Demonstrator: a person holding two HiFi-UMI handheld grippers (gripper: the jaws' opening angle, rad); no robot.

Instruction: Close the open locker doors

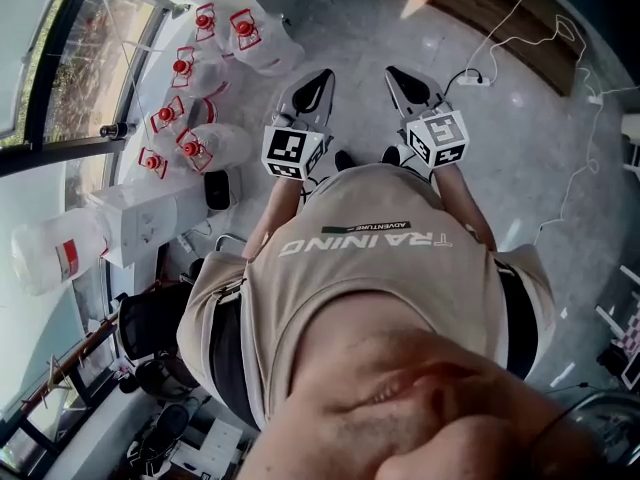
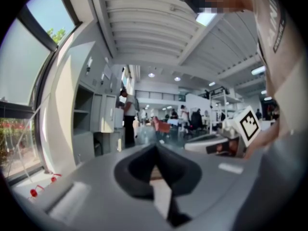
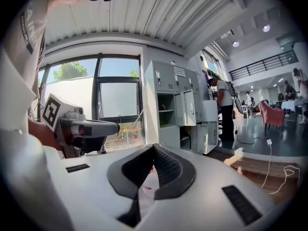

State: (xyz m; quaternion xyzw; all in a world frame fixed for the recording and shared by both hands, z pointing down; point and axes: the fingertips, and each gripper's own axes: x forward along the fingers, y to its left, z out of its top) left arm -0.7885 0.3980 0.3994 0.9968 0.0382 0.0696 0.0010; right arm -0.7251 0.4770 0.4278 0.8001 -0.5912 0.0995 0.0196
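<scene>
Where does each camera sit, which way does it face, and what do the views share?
Head view: on the head, facing down past the shirt at the left gripper, right gripper and floor.
Left gripper view: on the left gripper, along its shut jaws toward the lockers; shirt and right gripper at right.
Right gripper view: on the right gripper, along shut jaws toward lockers and window; left gripper at left.
Shared: both gripper views show the open lockers.

This is looking like a large open-plan office hall: grey lockers are standing beside a tall window, and people are gathering among desks further in, under a ribbed ceiling. Spare water bottles are clustering beside a water dispenser
</scene>
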